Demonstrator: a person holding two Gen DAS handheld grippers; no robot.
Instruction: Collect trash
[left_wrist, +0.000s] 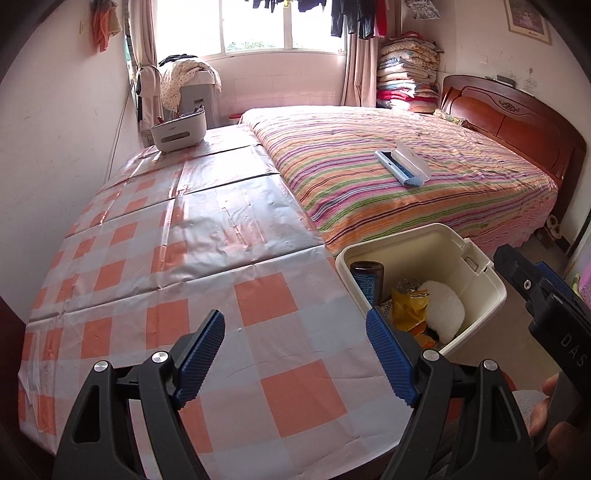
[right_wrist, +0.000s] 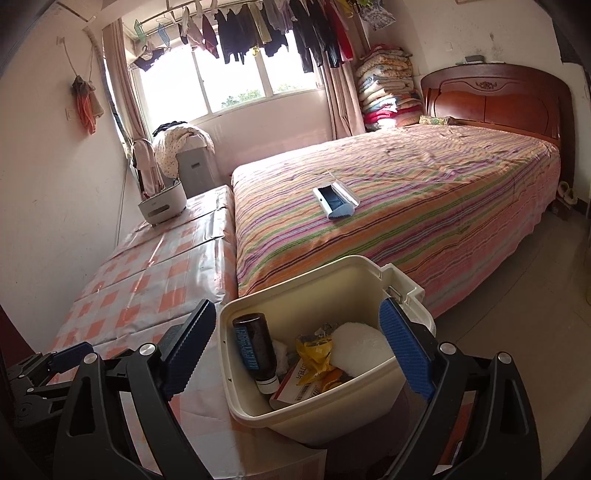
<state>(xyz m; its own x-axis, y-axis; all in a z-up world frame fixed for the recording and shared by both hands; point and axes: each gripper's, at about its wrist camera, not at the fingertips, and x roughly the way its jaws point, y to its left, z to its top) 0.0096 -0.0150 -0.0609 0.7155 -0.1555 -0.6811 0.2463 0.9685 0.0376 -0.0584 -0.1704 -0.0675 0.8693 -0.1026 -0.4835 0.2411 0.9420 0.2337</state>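
**Both grippers standing wide and empty beside the filled bin**

The cream bin (right_wrist: 325, 413) is sitting just off the near corner of the checked table (left_wrist: 207, 236), at the foot of the striped bed (right_wrist: 424, 206). Lying inside the bin: a dark bottle (right_wrist: 256, 350) leaning neck-down against the wall nearest the table, a crumpled yellow wrapper (right_wrist: 314, 354) in the middle, a white fluffy pad (right_wrist: 358, 343) on the side away from the table, and a printed card (right_wrist: 299, 384) under the wrapper.

The left gripper (left_wrist: 295, 354) is hanging over the table's near edge, just beside the bin, its jaws spread wide with nothing between them. The right gripper (right_wrist: 295, 354) is hanging over the bin's near rim, jaws likewise spread wide and gripping nothing; the bin's contents are showing through the gap.

A white and blue case (right_wrist: 336, 201) is lying open on the bed, well beyond the bin. A white caddy (left_wrist: 177, 131) is standing at the table's far end, well apart from the bin.
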